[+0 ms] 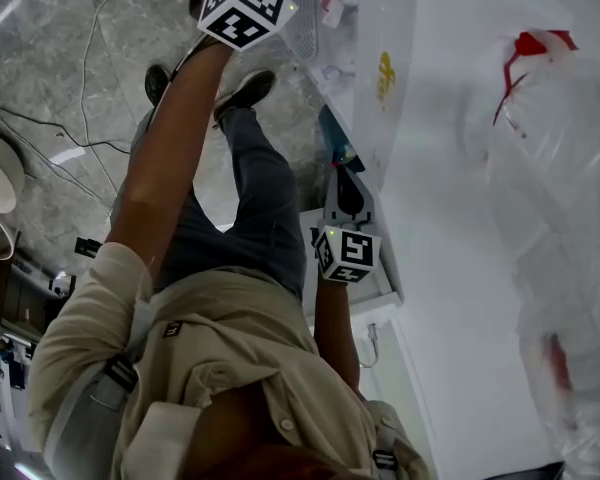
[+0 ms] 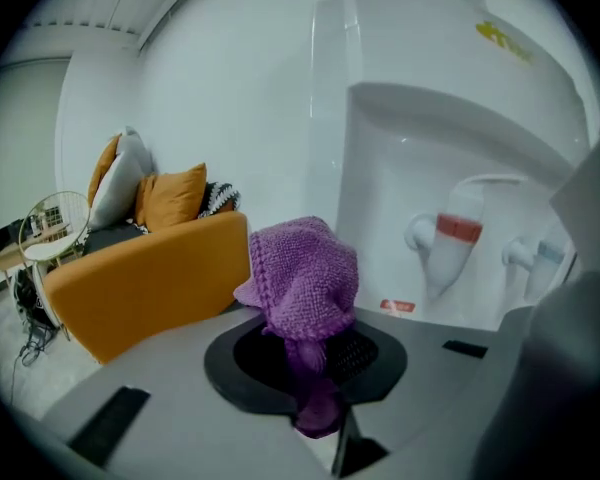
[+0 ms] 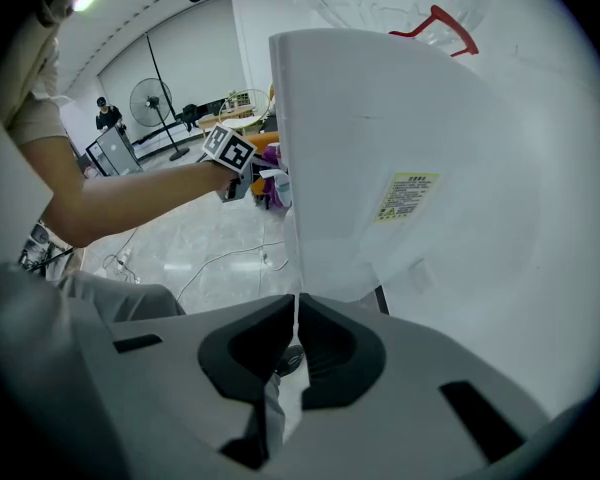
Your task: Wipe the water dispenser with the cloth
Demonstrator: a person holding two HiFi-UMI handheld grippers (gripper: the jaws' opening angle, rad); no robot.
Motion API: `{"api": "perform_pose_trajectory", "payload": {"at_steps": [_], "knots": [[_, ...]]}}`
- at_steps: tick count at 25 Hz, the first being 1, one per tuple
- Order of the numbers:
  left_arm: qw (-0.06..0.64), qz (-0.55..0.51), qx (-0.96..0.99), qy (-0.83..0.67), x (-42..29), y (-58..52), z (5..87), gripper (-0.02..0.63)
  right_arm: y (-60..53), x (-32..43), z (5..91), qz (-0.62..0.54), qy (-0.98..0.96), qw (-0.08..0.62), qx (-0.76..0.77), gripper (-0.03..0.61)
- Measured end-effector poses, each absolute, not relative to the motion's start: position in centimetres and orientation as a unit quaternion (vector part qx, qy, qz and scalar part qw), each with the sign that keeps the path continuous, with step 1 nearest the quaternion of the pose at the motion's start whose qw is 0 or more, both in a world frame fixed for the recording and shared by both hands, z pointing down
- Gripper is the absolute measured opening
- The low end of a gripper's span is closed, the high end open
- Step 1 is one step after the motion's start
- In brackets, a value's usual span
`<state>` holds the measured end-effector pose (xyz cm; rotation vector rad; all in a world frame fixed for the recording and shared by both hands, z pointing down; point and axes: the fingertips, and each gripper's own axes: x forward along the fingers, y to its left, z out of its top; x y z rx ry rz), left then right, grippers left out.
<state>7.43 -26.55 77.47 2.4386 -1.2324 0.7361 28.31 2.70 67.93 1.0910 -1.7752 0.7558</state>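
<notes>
We read no text. The dispenser (image 2: 460, 118) has a yellow logo (image 2: 502, 40), a side sticker (image 3: 406, 196) and a red tag (image 2: 397, 306), all too blurred.

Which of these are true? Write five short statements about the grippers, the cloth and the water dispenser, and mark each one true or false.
1. The left gripper is shut on a purple cloth. True.
2. The right gripper holds a second cloth. False: its jaws are together with nothing between them.
3. The water dispenser has a tap with a red band. True.
4. The sofa in the room is blue. False: it is orange.
5. A yellow label sits on the dispenser's side. True.
</notes>
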Motion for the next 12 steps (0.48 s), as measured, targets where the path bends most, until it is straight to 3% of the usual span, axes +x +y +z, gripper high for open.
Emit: {"api": "perform_pose_trajectory", "payload": {"at_steps": [8,12], "knots": [[0.068,0.195,0.867,-0.455,6.9,-27.9,66.8,0.071,2.4,28.2,68.2,0.307,-0.719,0.446,0.435,0.028],[0.048,0.171,0.870,-0.461,6.8,-28.9,65.3,0.069,2.2,27.9,68.4,0.305,-0.722,0.446,0.433,0.028]]}}
